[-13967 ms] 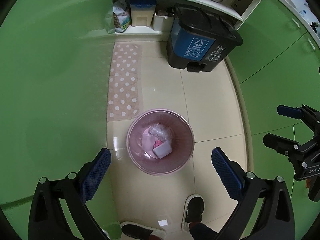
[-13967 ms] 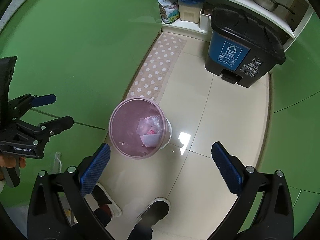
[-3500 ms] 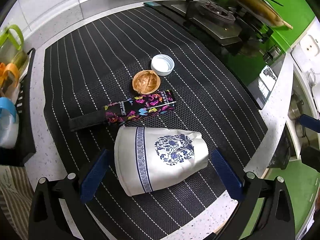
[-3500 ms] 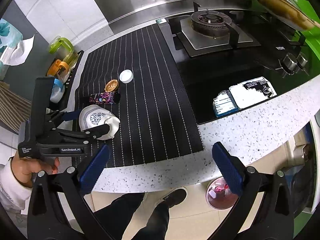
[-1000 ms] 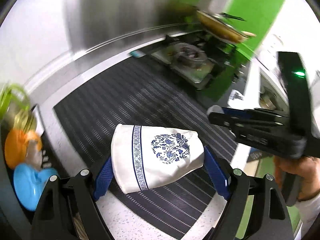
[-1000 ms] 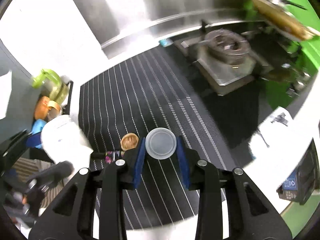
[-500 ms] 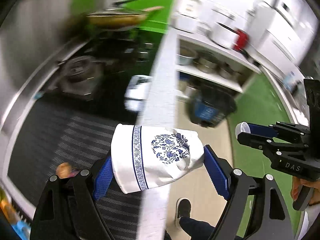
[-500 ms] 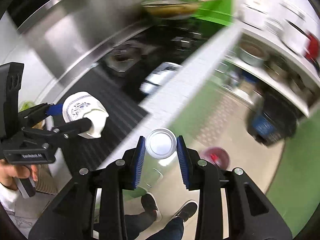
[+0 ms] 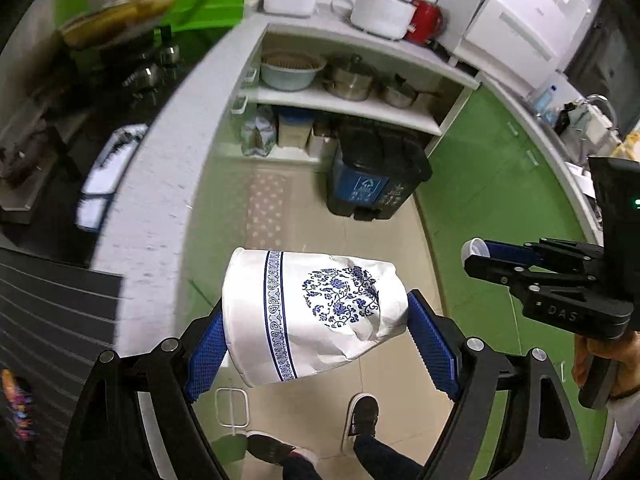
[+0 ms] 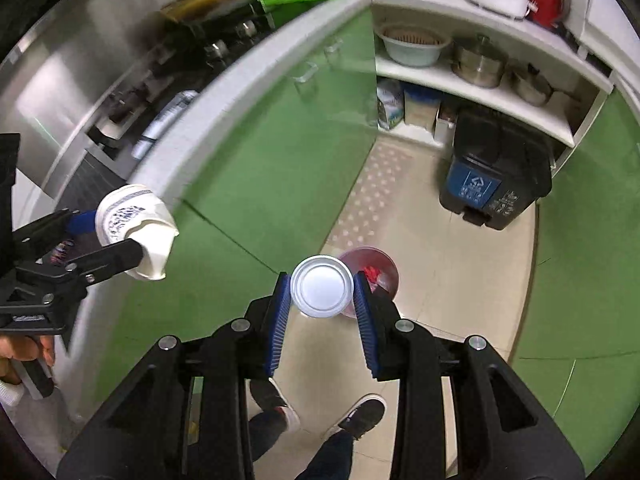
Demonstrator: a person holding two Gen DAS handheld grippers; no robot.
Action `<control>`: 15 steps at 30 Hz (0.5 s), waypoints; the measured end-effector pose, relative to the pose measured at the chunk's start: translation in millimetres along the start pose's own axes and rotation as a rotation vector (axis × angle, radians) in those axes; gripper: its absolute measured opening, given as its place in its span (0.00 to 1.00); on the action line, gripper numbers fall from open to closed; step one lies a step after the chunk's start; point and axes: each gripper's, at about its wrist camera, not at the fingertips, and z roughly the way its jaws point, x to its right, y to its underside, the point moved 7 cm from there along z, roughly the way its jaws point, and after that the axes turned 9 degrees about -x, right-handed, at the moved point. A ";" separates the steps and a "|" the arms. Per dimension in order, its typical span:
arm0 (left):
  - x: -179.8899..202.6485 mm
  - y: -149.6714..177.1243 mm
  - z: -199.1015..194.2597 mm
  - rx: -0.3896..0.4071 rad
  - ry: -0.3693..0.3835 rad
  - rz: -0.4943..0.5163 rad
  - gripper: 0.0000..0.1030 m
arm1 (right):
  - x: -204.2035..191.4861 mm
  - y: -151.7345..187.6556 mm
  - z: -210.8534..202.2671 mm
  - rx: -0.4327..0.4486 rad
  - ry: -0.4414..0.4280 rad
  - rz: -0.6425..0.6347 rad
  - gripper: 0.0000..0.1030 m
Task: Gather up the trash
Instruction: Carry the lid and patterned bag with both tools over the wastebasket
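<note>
White crumpled paper cup point(image 9: 316, 312) and small round white plastic lid point(image 10: 322, 291) now off the counter
Left gripper point(image 9: 316, 344) grasps the cup, right gripper point(image 10: 322, 300) clamps the lid; both have swung over the floor toward the pink waste basket point(image 10: 386, 270), drop next

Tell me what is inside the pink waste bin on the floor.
The pink waste bin holds something red and clear plastic; the white round lid in the right gripper covers most of it.

Shelf point(image 9: 344, 106): steel pots point(image 9: 348, 80) and a pale bowl point(image 9: 290, 74) are seen.
Floor point(image 10: 460, 280): dotted mat point(image 10: 372, 196) laid beside green cabinets point(image 10: 280, 160).
Counter point(image 9: 160, 176): blurred.
</note>
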 end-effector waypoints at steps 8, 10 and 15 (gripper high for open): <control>-10.6 -13.6 93.5 -0.031 -0.009 -0.049 0.78 | 50.4 -12.1 113.2 -0.096 -0.028 -0.052 0.31; -16.3 -16.1 115.5 -0.036 -0.014 -0.049 0.78 | 60.5 -13.2 143.4 -0.117 -0.031 -0.054 0.31; -31.4 -22.4 171.9 -0.056 -0.012 -0.055 0.78 | 75.3 -17.9 207.3 -0.151 -0.040 -0.058 0.31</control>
